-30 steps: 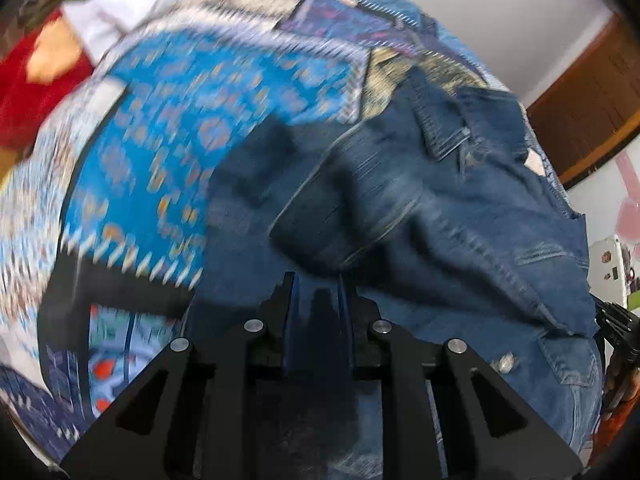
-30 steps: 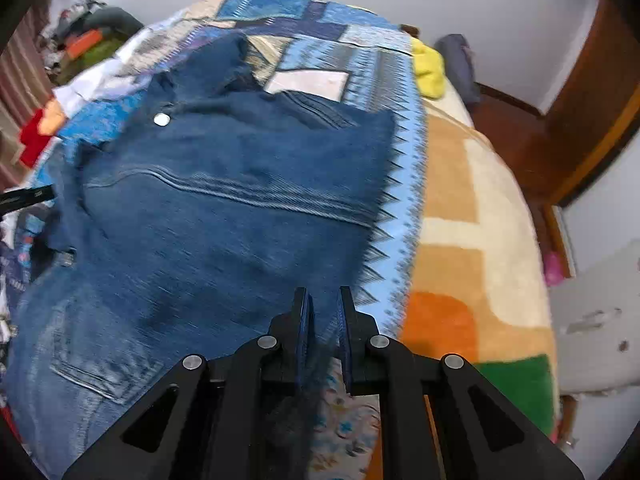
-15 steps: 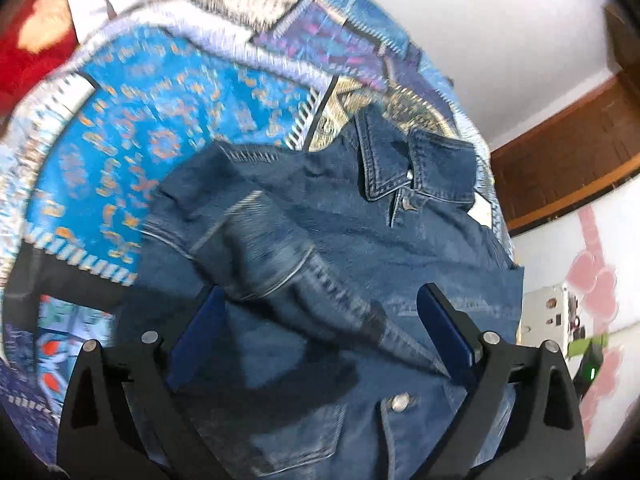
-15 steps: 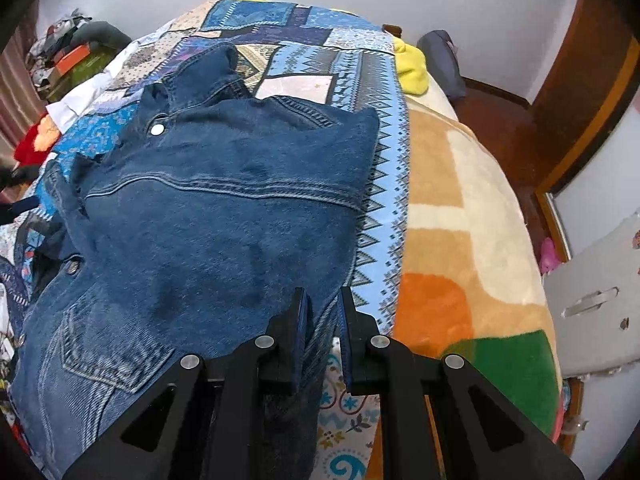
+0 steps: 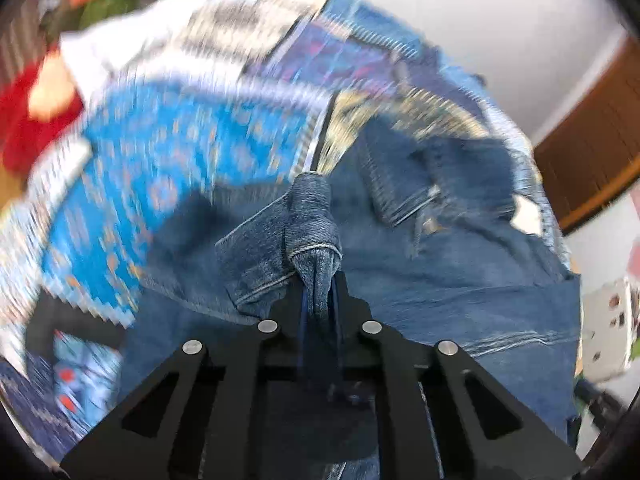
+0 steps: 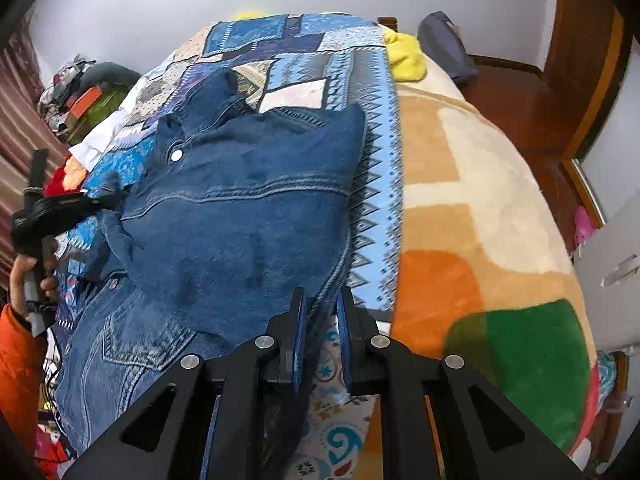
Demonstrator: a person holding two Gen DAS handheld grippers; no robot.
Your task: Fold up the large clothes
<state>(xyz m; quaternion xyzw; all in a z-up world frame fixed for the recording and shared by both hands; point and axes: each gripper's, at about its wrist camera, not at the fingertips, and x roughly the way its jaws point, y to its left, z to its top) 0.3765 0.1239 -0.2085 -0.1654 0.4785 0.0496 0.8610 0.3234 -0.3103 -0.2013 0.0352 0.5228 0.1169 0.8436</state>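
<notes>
Half a second back the left gripper (image 5: 318, 292) stood wide over the denim jacket (image 6: 248, 208); since then its jaws have been closing, and now they pinch a bunched fold of the sleeve cuff (image 5: 314, 220), which sticks up past the fingertips. That view is badly smeared. Over on the other side, the right gripper (image 6: 322, 312) has its jaws pressed together on the jacket's near edge, the dark cloth running down between the blue pads (image 6: 299, 344). Most of the jacket lies spread on the blue patchwork bedspread (image 6: 376, 168), collar toward the far wall, one flap folded across its front with a metal button (image 6: 176, 155) showing. To its right is an orange, cream and green blanket (image 6: 480, 216). At the left edge a hand (image 6: 28, 276) in an orange sleeve (image 6: 20, 360) grips the other tool's handle.
</notes>
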